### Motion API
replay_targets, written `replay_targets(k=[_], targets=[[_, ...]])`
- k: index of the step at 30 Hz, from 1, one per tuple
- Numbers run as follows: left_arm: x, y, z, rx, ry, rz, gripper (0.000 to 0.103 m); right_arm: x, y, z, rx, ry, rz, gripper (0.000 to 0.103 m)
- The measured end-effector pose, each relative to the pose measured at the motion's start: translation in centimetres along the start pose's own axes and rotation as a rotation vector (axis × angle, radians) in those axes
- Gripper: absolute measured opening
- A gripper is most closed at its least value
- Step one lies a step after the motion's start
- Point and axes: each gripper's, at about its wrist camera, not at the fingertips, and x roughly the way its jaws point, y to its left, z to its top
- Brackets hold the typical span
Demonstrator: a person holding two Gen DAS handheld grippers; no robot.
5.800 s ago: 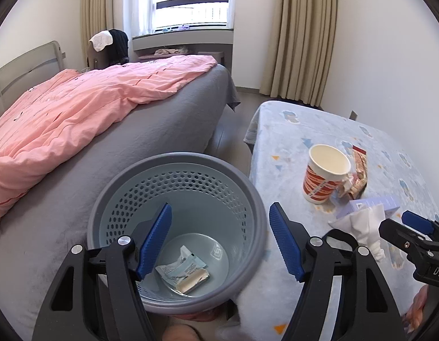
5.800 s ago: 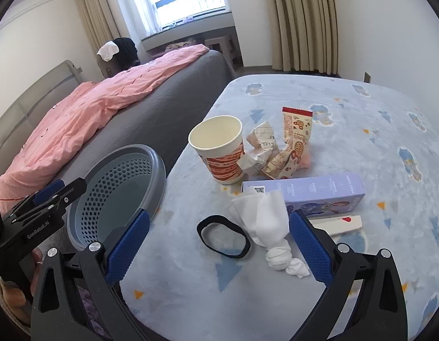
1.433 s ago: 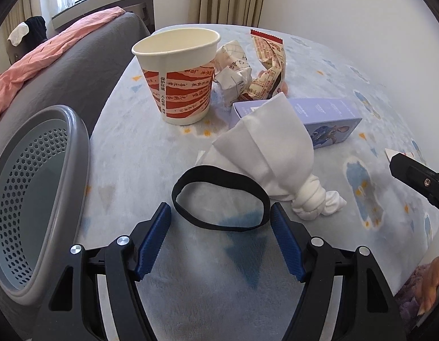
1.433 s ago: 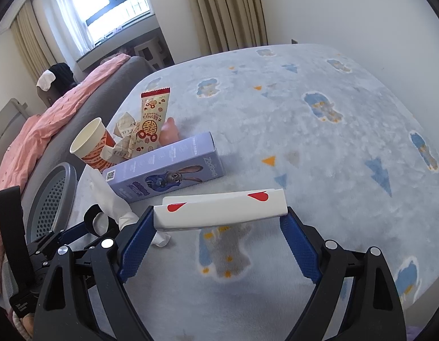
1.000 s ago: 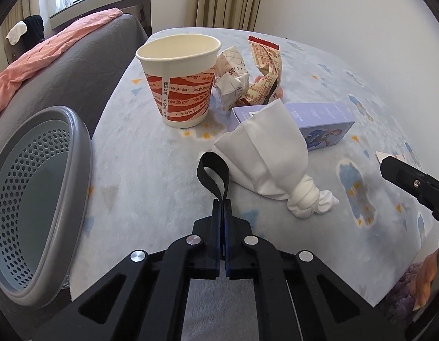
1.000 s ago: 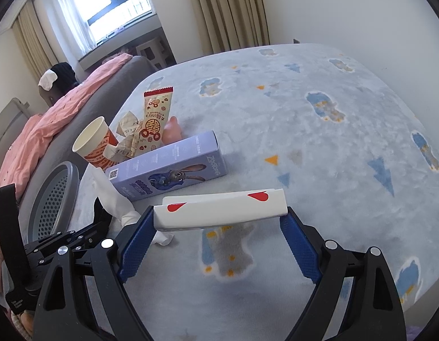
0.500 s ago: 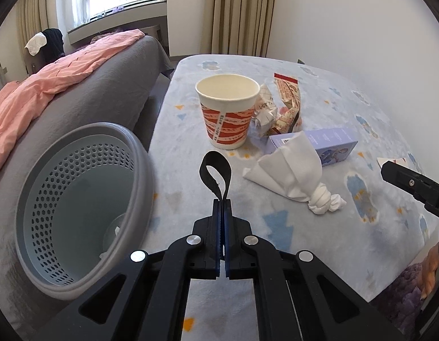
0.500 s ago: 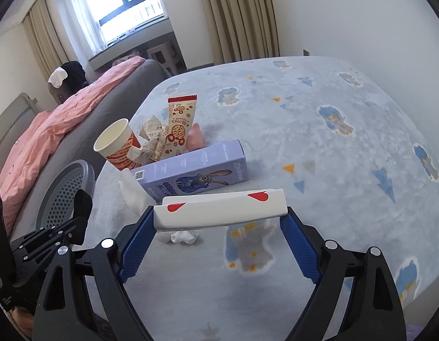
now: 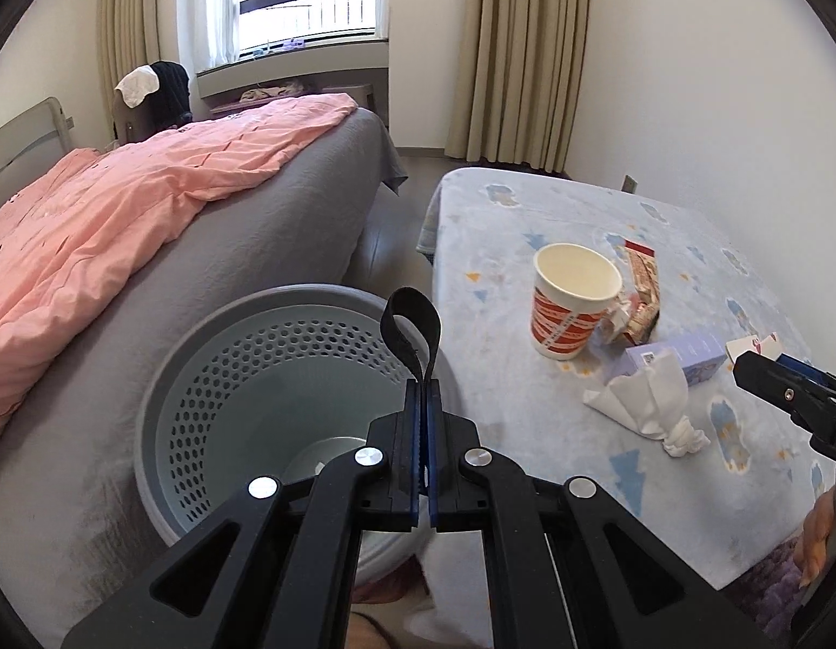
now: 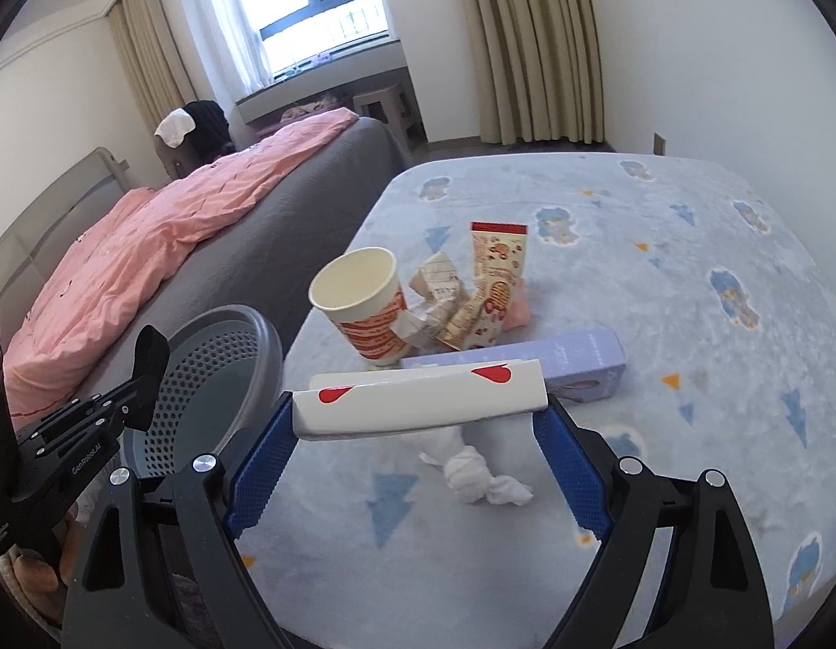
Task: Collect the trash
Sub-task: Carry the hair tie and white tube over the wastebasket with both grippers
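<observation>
Grippers above blue patterned tabletop (image 10: 688, 281): left gripper (image 9: 422, 395), clamped on black elastic band loop (image 9: 411, 331), over grey perforated plastic bin (image 9: 245, 378) at 9 o'clock; right gripper (image 10: 418, 432) pinches white heart-printed flat box (image 10: 418, 397) endwise.

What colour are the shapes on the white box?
Red, on the white box across the right gripper; clearest in the right wrist view.

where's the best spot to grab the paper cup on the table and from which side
Grip the paper cup across its side wall, about mid-height, coming from the basket side. It stands upright with an open mouth, and crumpled wrappers lean against its far side, so only the near wall looks clear for a tool.
</observation>
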Motion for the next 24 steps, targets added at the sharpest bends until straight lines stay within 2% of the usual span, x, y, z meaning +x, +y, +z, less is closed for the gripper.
replay_targets(k=[9, 17, 24], targets=[[0.8, 5.7, 0.3, -0.081, 0.016, 0.084, 0.002, 3.3, 6.5, 1.8, -0.102, 0.027, 0.087, 0.085], [1.8, 8.7, -0.7, -0.143, 0.050, 0.119, 0.002, 6.2, 10.5, 2.5, -0.169, 0.059, 0.140, 0.085], [2.5, 10.2, -1.3, -0.166, 0.068, 0.142, 0.002, 8.1, 12.5, 2.4, -0.201, 0.084, 0.172, 0.085]])
